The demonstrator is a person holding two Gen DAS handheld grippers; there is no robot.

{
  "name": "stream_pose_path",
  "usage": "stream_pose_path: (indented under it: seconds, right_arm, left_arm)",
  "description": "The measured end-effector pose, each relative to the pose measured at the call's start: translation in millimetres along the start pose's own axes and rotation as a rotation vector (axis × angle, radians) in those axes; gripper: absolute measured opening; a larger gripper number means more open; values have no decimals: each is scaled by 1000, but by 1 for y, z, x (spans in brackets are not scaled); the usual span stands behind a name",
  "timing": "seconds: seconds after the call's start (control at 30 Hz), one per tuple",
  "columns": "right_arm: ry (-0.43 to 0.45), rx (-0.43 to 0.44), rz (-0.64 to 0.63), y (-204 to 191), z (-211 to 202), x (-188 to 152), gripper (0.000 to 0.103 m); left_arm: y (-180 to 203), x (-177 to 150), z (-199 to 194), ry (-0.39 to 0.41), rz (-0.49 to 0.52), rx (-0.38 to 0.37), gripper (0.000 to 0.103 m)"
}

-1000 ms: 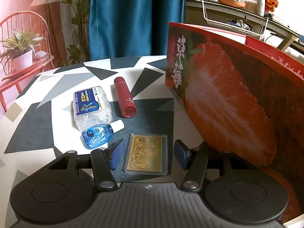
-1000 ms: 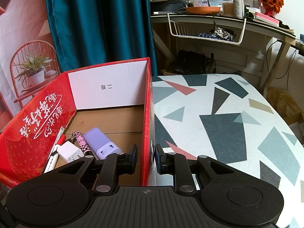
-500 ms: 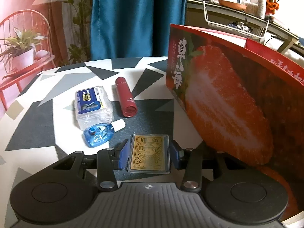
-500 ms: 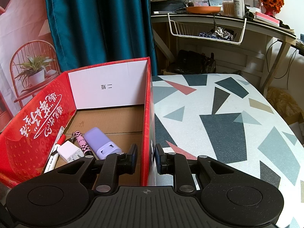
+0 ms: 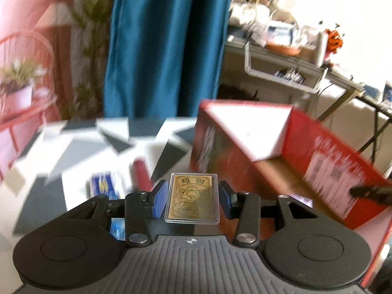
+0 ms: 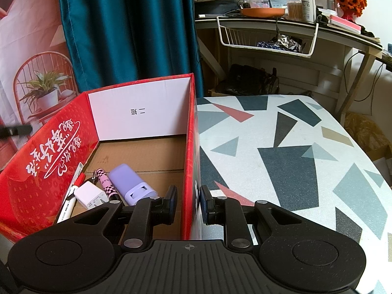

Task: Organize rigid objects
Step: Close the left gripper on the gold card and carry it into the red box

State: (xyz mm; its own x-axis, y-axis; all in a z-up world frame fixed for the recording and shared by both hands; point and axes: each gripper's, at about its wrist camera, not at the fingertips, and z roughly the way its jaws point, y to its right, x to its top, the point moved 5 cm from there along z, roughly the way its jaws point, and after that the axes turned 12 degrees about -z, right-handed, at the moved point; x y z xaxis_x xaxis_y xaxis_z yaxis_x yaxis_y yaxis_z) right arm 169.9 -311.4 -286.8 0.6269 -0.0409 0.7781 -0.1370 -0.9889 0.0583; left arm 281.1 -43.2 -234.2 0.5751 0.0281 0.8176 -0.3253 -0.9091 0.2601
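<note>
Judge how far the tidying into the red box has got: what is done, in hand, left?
Done: purple case, white charger, checkered tube and marker lie in the red box. In hand: left gripper carries the gold card; right gripper clamps the box wall. Left: red tube, blue-labelled box.

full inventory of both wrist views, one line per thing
gold card: 1, gold in clear case, between left gripper's fingers, off the table
box: 1, red outside, brown floor, on table
purple case: 1, lilac, in box
checkered tube: 1, pink and black, in box beside purple case
white charger: 1, white, in box
marker: 1, white with red cap, along box's left wall
red tube: 1, dark red, on table, blurred
floss box: 1, clear with blue label, on table, blurred
table: 1, white with grey and red shapes
left gripper: black, blue pads
right gripper: black, straddling box's right wall
</note>
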Motion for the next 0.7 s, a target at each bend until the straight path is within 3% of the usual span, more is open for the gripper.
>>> stream_pose_path:
  seconds: [0.13,0.33,0.7]
  right_arm:
    - [0,0,0,0,0,0,19]
    - [0,0,-1,0,0,0,19]
    - [0,1,0,0,0,0,20]
  left_arm:
    - [23,24,-12,28,86,-78,48]
    - [58,27,-1,-30,244,-143,48]
    - [78,11,20,-112,339,-118,48]
